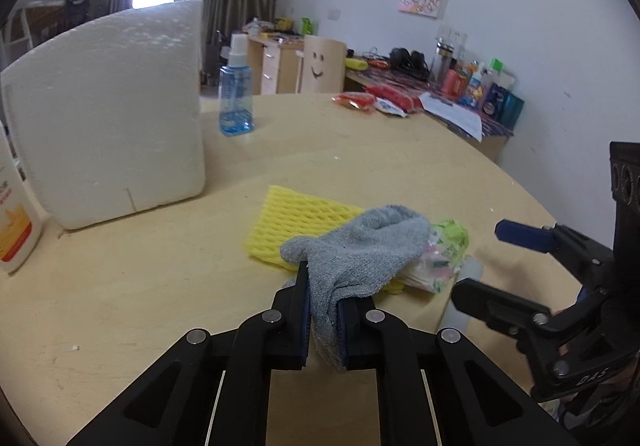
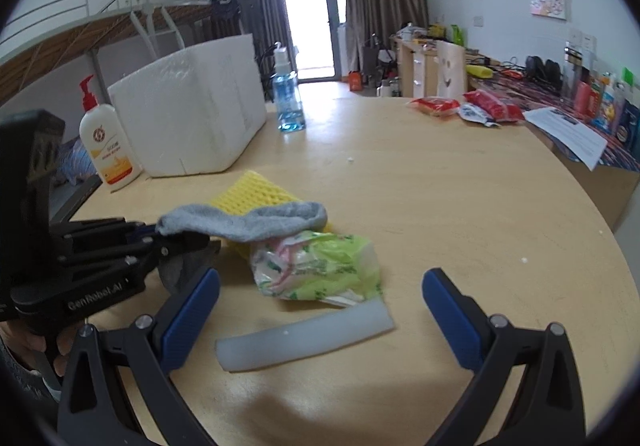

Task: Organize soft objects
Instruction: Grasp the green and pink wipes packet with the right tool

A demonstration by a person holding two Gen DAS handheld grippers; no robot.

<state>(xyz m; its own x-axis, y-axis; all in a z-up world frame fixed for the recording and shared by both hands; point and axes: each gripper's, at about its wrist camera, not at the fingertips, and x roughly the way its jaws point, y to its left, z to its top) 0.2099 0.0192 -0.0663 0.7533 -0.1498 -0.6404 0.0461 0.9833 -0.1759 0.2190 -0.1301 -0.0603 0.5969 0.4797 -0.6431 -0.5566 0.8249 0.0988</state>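
My left gripper (image 1: 322, 310) is shut on a grey sock (image 1: 360, 246) and holds it just above the round wooden table (image 1: 120, 306). The sock (image 2: 248, 222) drapes over a yellow foam net (image 1: 292, 222) and a green tissue pack (image 1: 444, 258). In the right wrist view the left gripper (image 2: 176, 242) comes in from the left. My right gripper (image 2: 320, 302) is open and empty, its fingers on either side of a translucent white strip (image 2: 304, 338), with the tissue pack (image 2: 320, 266) just beyond. The right gripper (image 1: 486, 262) also shows at the right of the left wrist view.
A white foam box (image 1: 108, 118) stands at the back left with a blue spray bottle (image 1: 236, 86) beside it and a lotion pump bottle (image 2: 106, 138) to its left. Red snack packets (image 2: 468, 106) lie at the far edge. A cluttered desk (image 2: 560, 94) stands behind.
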